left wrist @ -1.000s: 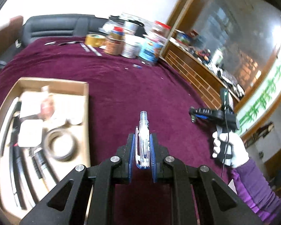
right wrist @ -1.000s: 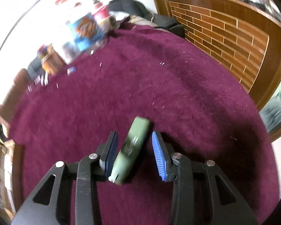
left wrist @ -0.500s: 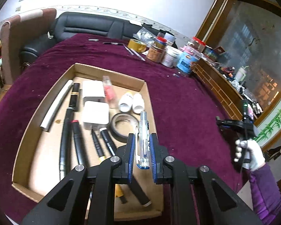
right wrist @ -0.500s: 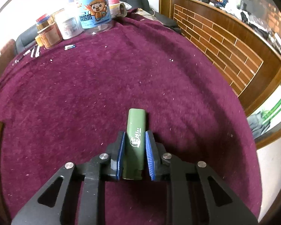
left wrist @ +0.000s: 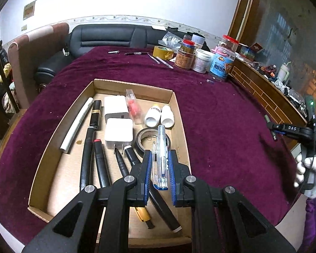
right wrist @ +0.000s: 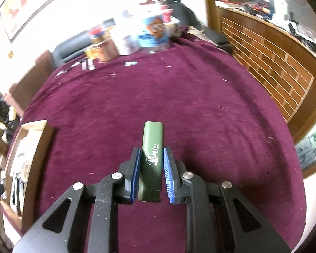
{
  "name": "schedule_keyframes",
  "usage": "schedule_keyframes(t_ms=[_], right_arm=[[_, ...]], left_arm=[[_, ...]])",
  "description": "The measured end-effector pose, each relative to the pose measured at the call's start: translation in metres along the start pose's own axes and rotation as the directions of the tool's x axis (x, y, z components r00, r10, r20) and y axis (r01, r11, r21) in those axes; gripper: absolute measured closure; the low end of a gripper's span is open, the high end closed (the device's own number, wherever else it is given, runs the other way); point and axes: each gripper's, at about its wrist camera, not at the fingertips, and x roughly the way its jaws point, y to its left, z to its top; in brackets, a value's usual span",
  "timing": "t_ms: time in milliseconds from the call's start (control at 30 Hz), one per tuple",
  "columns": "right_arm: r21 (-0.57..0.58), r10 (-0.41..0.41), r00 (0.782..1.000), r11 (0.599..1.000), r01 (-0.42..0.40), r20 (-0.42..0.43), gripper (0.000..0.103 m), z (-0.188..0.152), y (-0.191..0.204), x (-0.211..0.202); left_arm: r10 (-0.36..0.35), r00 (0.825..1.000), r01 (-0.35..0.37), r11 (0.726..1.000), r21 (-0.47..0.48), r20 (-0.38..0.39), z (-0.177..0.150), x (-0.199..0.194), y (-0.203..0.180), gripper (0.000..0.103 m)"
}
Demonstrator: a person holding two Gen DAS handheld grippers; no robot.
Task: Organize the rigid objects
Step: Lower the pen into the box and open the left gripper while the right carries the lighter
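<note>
My left gripper (left wrist: 160, 158) is shut on a clear plastic pen (left wrist: 161, 156) and hangs over the right side of the cardboard tray (left wrist: 180, 113). Markers, two white chargers (left wrist: 118, 132), a roll of black tape (left wrist: 146, 136), two small white bottles and a white tube lie in that tray. My right gripper (right wrist: 151, 158) is shut on a dark green lighter (right wrist: 151, 154), lifted above the maroon cloth (right wrist: 200, 113). In the left wrist view the right gripper (left wrist: 284, 128) appears at the far right, held by a white-gloved hand (left wrist: 313, 175). The tray's corner (right wrist: 34, 126) shows at the right wrist view's left edge.
Jars and tins (left wrist: 202, 59), a roll of yellow tape (left wrist: 163, 51) and loose pens (left wrist: 162, 61) stand at the table's far edge. A black sofa (left wrist: 107, 38) is behind the table, and a wooden brick-patterned counter (right wrist: 269, 63) runs along the right.
The right jaws have closed on the green lighter and lifted it off the cloth. The left gripper has swung left with the pen, from over bare cloth to over the tray.
</note>
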Motion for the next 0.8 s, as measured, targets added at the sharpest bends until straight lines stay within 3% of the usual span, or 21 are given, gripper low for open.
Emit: schedule_keyframes(t_ms=[367, 533, 633, 733, 800], right_arm=[[-0.118, 0.143, 0.989, 0.982, -0.146, -0.029, 0.084, -0.009, 0.076, -0.003], [-0.182, 0.108, 0.989, 0.975, -0.125, -0.097, 0.084, -0.025, 0.11, 0.023], [-0.182, 0.136, 0.977, 0.969, -0.165, -0.164, 0.084, -0.036, 0.128, 0.047], [-0.251, 0.119, 0.978, 0.955, -0.16, -0.172, 0.084, -0.046, 0.155, 0.054], [-0.309, 0.066, 0.985, 0.944, -0.113, -0.158, 0.084, -0.051, 0.17, 0.057]], left_arm=[[0.017, 1.0, -0.017, 1.0, -0.024, -0.012, 0.0, 0.003, 0.011, 0.091], [0.034, 0.999, -0.036, 0.996, -0.077, -0.028, -0.001, 0.014, 0.032, 0.091], [0.041, 0.999, -0.044, 0.993, -0.107, -0.035, -0.002, 0.019, 0.044, 0.091], [0.044, 0.998, -0.048, 0.99, -0.13, -0.038, -0.003, 0.021, 0.054, 0.091], [0.039, 0.999, -0.044, 0.99, -0.135, -0.033, -0.003, 0.02, 0.059, 0.086]])
